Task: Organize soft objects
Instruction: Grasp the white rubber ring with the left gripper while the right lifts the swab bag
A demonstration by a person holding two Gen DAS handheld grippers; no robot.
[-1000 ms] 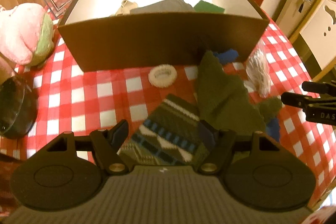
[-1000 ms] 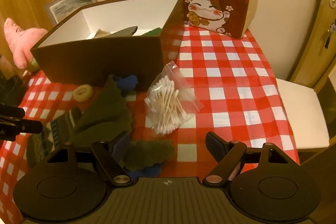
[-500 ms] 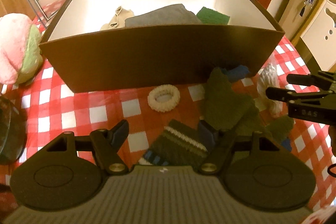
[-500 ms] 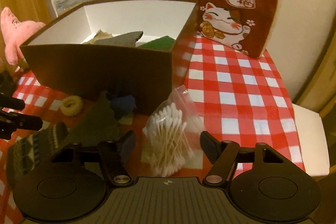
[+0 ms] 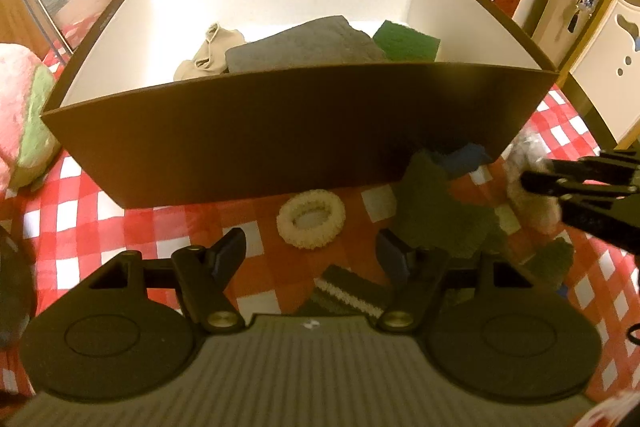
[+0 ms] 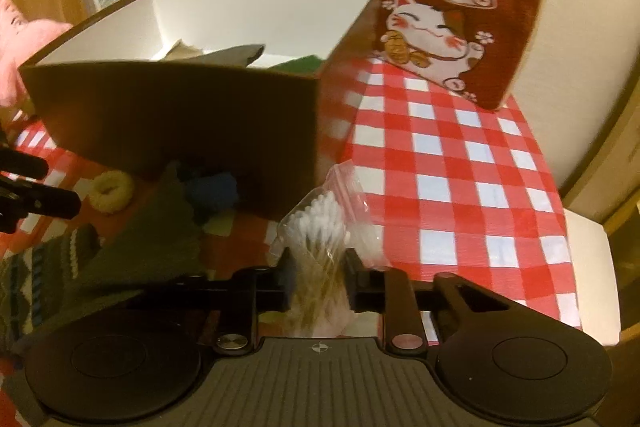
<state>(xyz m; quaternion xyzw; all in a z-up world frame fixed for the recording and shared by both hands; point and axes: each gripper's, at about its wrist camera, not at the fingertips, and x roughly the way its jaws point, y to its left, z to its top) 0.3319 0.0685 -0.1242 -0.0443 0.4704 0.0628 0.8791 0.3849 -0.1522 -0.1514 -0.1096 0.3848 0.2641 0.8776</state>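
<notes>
Right gripper (image 6: 318,281): jaws closing on the bag of cotton swabs (image 6: 320,227), pads touching its sides.
Left gripper (image 5: 312,251): jaws wide open, holding nothing, over the white hair ring (image 5: 311,213).
Bag: near the brown box (image 6: 180,115), at its right corner.
Green cloth (image 5: 436,211): right of the ring.

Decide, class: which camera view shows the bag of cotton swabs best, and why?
The right wrist view. There the bag of cotton swabs sits centred between the closing pads of the right claw, swab tips clear. The left wrist view shows only a blurred pale bundle behind the right claw at its right edge.
</notes>
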